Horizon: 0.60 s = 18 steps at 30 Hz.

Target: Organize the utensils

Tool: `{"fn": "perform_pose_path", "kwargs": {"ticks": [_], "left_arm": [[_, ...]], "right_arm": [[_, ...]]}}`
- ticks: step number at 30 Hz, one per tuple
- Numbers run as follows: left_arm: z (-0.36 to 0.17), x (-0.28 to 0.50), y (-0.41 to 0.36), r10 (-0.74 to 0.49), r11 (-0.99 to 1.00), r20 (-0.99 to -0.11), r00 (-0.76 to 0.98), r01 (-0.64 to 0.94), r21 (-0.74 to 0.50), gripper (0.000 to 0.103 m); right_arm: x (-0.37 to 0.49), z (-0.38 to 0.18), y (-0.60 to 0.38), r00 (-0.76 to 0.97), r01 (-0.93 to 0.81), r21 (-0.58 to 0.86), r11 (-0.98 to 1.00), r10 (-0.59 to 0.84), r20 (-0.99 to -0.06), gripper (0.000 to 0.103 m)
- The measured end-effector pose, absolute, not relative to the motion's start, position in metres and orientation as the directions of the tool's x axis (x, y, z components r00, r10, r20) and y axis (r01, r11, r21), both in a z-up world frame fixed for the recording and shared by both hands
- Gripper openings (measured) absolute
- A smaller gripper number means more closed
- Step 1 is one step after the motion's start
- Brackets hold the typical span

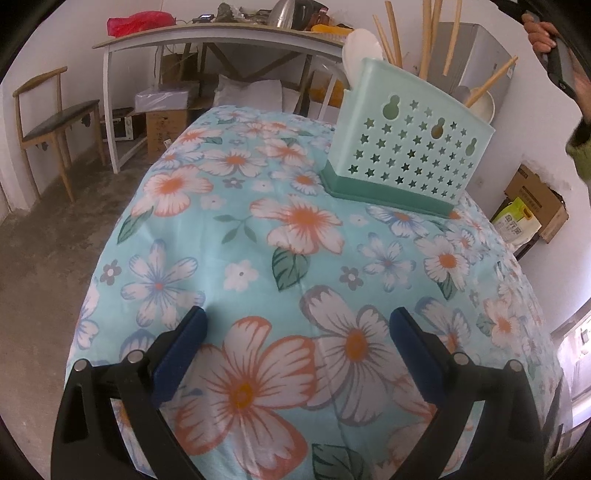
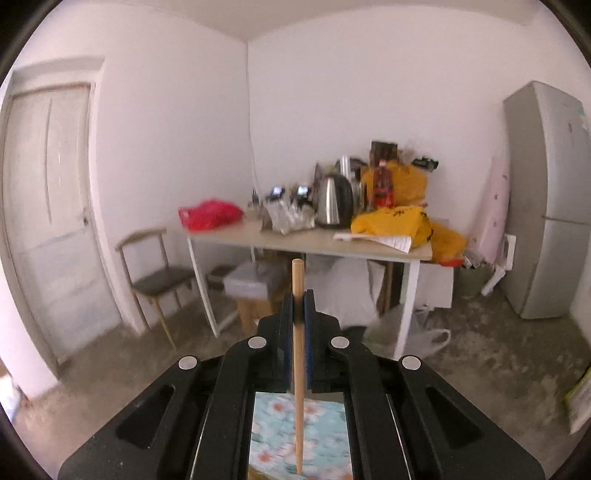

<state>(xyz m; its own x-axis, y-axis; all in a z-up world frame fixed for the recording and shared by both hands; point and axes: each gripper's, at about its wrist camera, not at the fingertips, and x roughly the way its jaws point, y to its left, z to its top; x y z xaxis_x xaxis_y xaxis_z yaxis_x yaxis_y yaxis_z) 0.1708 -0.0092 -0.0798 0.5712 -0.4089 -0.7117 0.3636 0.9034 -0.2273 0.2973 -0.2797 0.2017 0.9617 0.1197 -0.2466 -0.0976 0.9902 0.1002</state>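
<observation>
Looking at the whole setup, biggest thing first: the table under its floral tablecloth (image 1: 258, 229), bare across the middle and the near edge. Toward the far right corner sits the mint utensil holder (image 1: 410, 147), the plastic caddy with star cutouts, already stuffed with wooden chopsticks (image 1: 391, 33), a white spoon (image 1: 360, 46) and what looks like a ladle, though that bit's half hidden. The left gripper (image 1: 297, 354) hangs over the near edge with its blue pads spread wide and nothing between them. The right gripper (image 2: 298, 306) is clamped tight on a single wooden chopstick (image 2: 297, 354), which stands nearly upright in the pads, blunt end poking out above, thin tip pointing down toward the cloth. My guess is it's a stiff, super light stick, so weight is a non-issue, but it's round, smooth and skinny, so it'll want to pivot or slide in the pads. Pinch looks to be on the upper part, below the blunt end, which seems sensible for dropping the tip into the holder, since the lower length stays free.
</observation>
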Motion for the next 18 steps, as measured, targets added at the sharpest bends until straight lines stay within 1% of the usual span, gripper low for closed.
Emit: {"fn": "perform_pose_path", "kwargs": {"ticks": [4,7,14,18], "left_arm": [[-0.081,0.170,-0.008,-0.409,0.904,-0.710,0.574,0.362,-0.228,0.097],[-0.081,0.169,-0.007,-0.415,0.902,-0.706,0.573,0.362,-0.237,0.097],[-0.082,0.167,-0.004,-0.430,0.897,-0.696,0.575,0.360,-0.257,0.097],[-0.081,0.167,-0.002,-0.442,0.893,-0.689,0.574,0.359,-0.273,0.097]], "right_arm": [[0.298,0.174,-0.265,0.972,-0.050,0.060,0.997,0.062,-0.225,0.004],[0.288,0.168,-0.253,0.986,-0.011,-0.012,1.000,0.009,-0.165,0.004],[0.275,0.181,-0.253,0.994,-0.009,0.014,1.000,0.010,-0.113,0.004],[0.264,0.184,-0.251,0.994,-0.026,0.026,0.999,0.028,-0.109,0.004]]}}
